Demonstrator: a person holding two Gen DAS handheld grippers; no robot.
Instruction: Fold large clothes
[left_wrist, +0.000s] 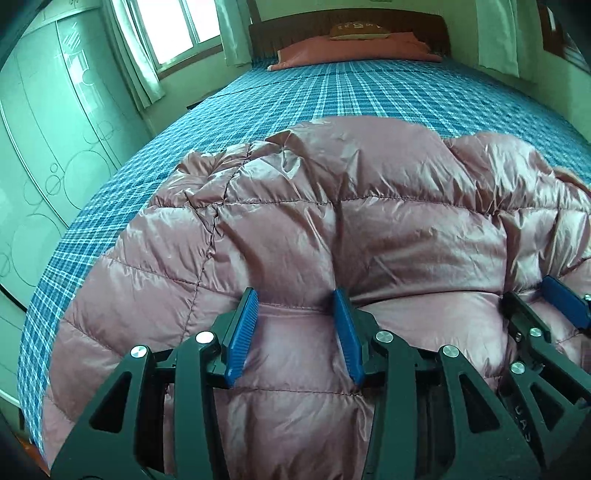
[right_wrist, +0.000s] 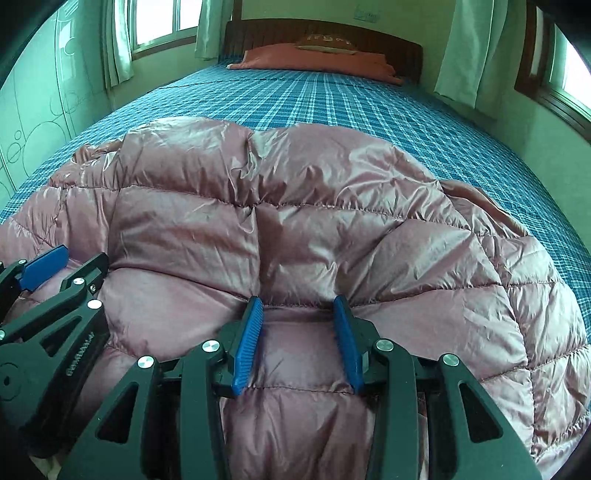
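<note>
A shiny pink quilted down jacket (left_wrist: 369, 206) lies bunched on the near end of a bed; in the right wrist view the jacket (right_wrist: 295, 192) fills the foreground. My left gripper (left_wrist: 295, 295) has its blue pads pressed into a puffy fold at the near edge, and the fabric bulges between them. My right gripper (right_wrist: 297, 301) pinches a similar fold further right. The two stand close side by side: the right gripper (left_wrist: 541, 301) shows at the left view's right edge, and the left gripper (right_wrist: 70, 266) shows at the right view's left edge.
The bed (left_wrist: 332, 92) has a blue plaid sheet, with pink pillows (left_wrist: 354, 51) against a dark headboard at the far end. A pale wardrobe (left_wrist: 48, 147) stands to the left. Curtained windows (right_wrist: 159, 22) line the far and right walls.
</note>
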